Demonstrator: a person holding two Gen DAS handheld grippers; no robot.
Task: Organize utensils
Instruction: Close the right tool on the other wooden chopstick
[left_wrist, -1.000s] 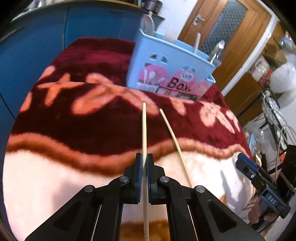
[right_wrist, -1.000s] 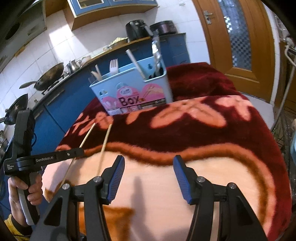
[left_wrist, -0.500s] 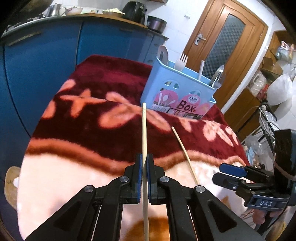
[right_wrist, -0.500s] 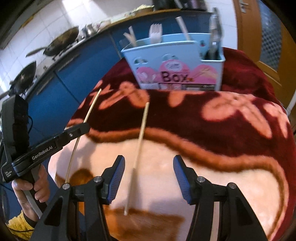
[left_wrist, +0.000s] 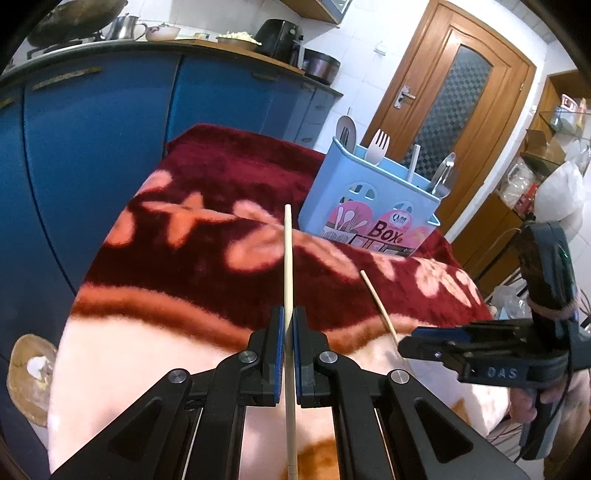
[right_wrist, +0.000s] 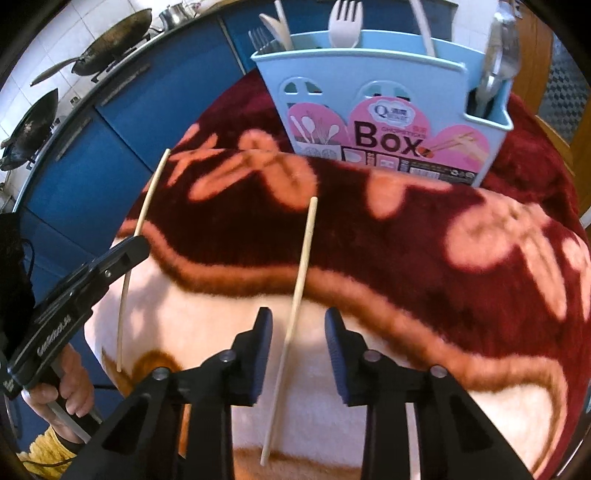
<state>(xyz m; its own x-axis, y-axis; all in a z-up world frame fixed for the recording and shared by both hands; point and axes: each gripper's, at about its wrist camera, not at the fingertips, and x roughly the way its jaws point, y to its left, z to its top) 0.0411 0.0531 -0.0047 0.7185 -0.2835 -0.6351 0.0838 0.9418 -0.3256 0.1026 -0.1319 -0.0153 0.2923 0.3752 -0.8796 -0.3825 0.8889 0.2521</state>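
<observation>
Two-handed chopstick pickup beside a blue utensil box. The left claw is closed tight on one wooden chopstick, pinched part-way along its length; the stick runs straight ahead along the claw's own line, its far tip pointing toward the utensil box standing at the far end of the red floral blanket that covers the surface.

The second chopstick lies flat on the blanket, directly between the blue pads of the right claw. The right claw's jaws are closing, but a gap shows on each side of the stick, so nothing is gripped yet. The stick's long axis runs nearly parallel to the fingers, leaning slightly to the right toward the box, with its near end beneath the claw and its far tip well short of the box. The right hand is plainly the nearer one to this stick.

Judged from this layout, the grasp depends on the pads meeting the thin shaft squarely across its width; afterwards both sticks would go into the box, which already holds a fork, spoons and other utensils.
</observation>
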